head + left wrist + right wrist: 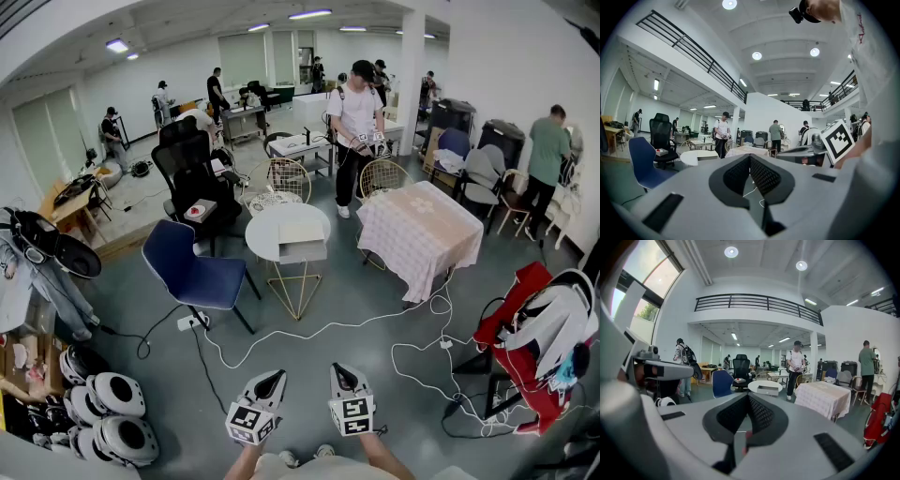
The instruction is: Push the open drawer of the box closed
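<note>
Grey floor [375, 347]: only the head view shows it, with white cables [328, 328] looping across and a heap of white round casings [108, 412] at the near left.
Balcony railing [759, 303]: only the gripper views show it, high on the far wall.
Checked-cloth table [417, 234]: mid-floor, to the right.
Blue chair [192, 267]: just left of the round white table [267, 230].
Box [300, 232]: pale, on the near right part of that table, well apart from both grippers. Its drawer [302, 252] is drawn out toward the near side. The right gripper view shows its flat front.
Left gripper [274, 377]: at the near edge, jaws clenched together with nothing between them.
Right gripper [339, 371]: just beside it, likewise closed and empty.
</note>
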{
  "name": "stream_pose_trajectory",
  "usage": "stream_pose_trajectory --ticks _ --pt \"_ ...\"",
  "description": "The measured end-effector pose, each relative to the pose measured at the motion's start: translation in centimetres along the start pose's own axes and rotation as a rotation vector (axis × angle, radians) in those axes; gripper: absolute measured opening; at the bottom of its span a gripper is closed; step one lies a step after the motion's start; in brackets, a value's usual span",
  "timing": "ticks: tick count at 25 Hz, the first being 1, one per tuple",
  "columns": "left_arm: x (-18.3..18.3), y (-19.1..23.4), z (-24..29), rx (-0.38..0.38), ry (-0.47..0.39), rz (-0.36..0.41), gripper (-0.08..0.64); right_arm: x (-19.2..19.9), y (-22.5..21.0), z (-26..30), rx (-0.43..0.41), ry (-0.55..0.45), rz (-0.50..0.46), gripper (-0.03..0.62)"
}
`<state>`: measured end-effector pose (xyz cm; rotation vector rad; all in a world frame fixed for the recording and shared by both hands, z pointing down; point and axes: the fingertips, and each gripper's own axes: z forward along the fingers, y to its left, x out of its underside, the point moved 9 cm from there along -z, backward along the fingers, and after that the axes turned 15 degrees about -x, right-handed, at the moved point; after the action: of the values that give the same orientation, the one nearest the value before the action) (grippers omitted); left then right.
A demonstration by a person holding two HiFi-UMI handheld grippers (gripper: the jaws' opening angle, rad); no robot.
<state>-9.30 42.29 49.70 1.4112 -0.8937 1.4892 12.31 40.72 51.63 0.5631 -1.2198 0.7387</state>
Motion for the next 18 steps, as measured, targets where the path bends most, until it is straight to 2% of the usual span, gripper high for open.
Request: stream_pose_trajectory --ticks 9,18 --pt "0.2 1.0 0.4 -0.022 0.008 -0.008 0.014 -0.4 -0.7 1.0 -0.011 0.009 0.000 0.015" --pt "0.1 -0.8 2.1 -0.011 0.009 0.004 0.014 -0.3 -2.9 0.3 -0.056 -0.023 0.014 0.017"
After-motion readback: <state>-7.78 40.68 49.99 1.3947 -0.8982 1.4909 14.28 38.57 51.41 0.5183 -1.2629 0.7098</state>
